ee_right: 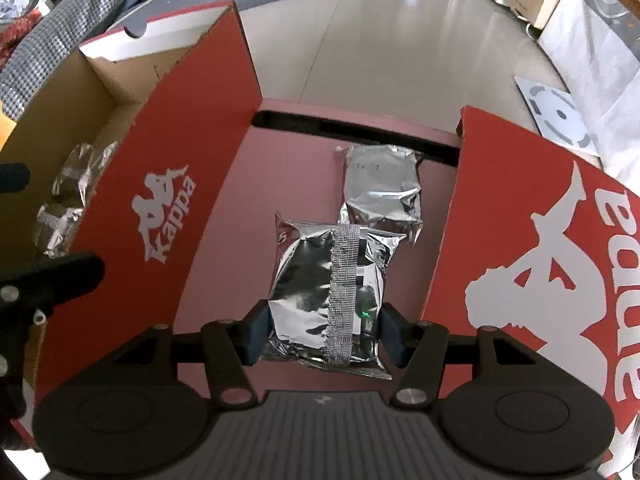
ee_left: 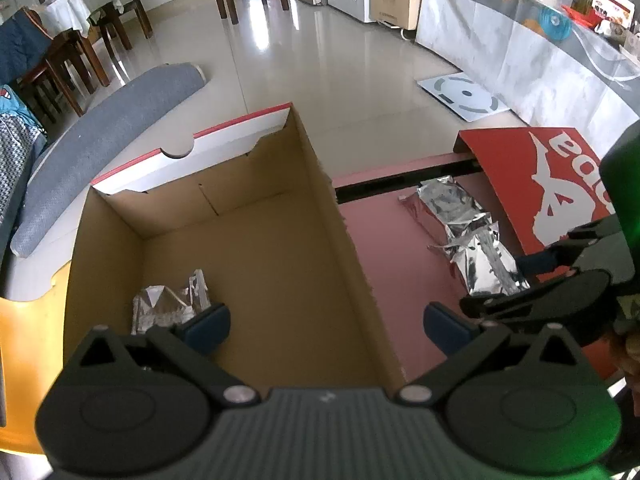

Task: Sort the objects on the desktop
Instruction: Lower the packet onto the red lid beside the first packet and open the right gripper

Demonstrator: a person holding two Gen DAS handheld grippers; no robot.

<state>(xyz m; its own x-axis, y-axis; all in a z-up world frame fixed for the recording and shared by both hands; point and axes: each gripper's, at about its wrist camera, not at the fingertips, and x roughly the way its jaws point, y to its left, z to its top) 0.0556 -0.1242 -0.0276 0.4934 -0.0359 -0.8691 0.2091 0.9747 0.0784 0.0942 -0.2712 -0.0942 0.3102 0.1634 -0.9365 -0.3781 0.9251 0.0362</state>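
My right gripper (ee_right: pixel 323 332) is shut on a silver foil packet (ee_right: pixel 328 300), its blue pads (ee_right: pixel 256 332) pressing both sides just above the pink tabletop (ee_right: pixel 224 200). A second foil packet (ee_right: pixel 380 192) lies right behind it, touching. To the left stands an open red shoe box (ee_right: pixel 168 184) with foil packets (ee_right: pixel 72 184) inside. In the left wrist view my left gripper (ee_left: pixel 327 328) hangs open over that cardboard box (ee_left: pixel 256 240), straddling its right wall, and holds nothing. One crumpled foil packet (ee_left: pixel 168 304) lies in the box beside the left pad (ee_left: pixel 208 328). The right gripper (ee_left: pixel 540 280) shows at the right edge.
A red shoe-box lid (ee_right: pixel 540 260) stands tilted on the right of the packets. A dark slot (ee_right: pixel 360 128) runs along the table's far edge. Beyond are the tiled floor (ee_left: pixel 320 60), a grey rolled mat (ee_left: pixel 112 136), wooden chairs and a draped counter (ee_left: pixel 520 52).
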